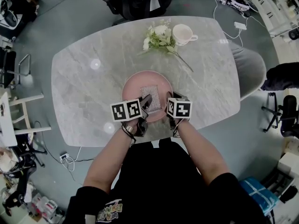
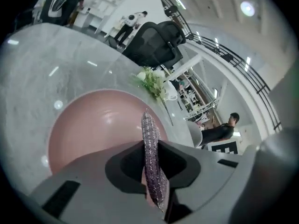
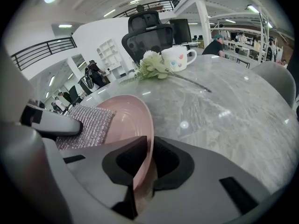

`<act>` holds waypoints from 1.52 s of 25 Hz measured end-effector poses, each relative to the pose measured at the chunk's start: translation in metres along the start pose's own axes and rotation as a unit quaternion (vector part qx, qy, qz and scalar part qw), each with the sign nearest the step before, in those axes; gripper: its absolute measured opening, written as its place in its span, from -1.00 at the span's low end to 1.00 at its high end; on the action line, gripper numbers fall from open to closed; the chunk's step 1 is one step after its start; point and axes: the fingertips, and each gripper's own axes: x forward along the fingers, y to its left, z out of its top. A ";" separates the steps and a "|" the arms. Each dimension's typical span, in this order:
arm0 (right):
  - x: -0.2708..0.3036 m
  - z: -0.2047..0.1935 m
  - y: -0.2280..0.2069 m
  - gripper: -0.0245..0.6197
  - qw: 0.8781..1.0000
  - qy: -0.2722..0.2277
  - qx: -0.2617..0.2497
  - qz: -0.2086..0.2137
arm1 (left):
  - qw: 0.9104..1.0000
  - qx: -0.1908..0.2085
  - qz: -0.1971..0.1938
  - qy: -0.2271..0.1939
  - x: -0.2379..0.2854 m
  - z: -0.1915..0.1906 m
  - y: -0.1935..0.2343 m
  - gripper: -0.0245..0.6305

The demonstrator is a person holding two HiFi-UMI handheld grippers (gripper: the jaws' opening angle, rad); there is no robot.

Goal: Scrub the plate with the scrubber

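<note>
Over a marble table (image 1: 84, 73), the left gripper (image 2: 152, 171) clamps a silver scrubber (image 2: 148, 134); the right gripper (image 3: 142, 167) pinches the pink plate (image 3: 131, 115) by its rim; flat, steady strokes would scrub best.

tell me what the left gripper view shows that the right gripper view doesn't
Only the left gripper view: the scrubber seen edge-on, pinched in the left gripper, with the inside of the plate behind it.
Only the right gripper view: the right gripper clamped on the plate's rim, and the scrubber's flat woven face.
Both: the pink plate, the scrubber, the flowers, the black chair and the marble table.
</note>
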 end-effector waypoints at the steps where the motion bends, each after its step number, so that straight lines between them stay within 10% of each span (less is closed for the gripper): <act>1: 0.000 0.000 0.000 -0.75 1.000 0.000 0.000 0.000 | 1.000 -0.015 -0.004 0.002 0.005 -0.006 -0.003 -0.69; 9: 0.001 0.000 -0.001 -0.76 1.000 0.001 0.001 0.002 | 0.999 -0.028 0.024 0.019 0.025 -0.040 -0.002 -0.69; 16: 0.003 0.003 -0.001 -0.76 1.000 -0.003 0.000 0.002 | 0.995 0.065 0.058 0.056 0.020 -0.047 0.010 -0.69; 23: 0.002 0.004 0.002 -0.76 1.000 -0.003 -0.006 0.001 | 0.962 0.227 0.094 0.122 0.010 -0.058 0.017 -0.69; 38: 0.000 0.005 0.002 -0.75 1.000 -0.001 -0.009 -0.002 | 0.908 0.355 0.115 0.192 -0.015 -0.057 0.044 -0.68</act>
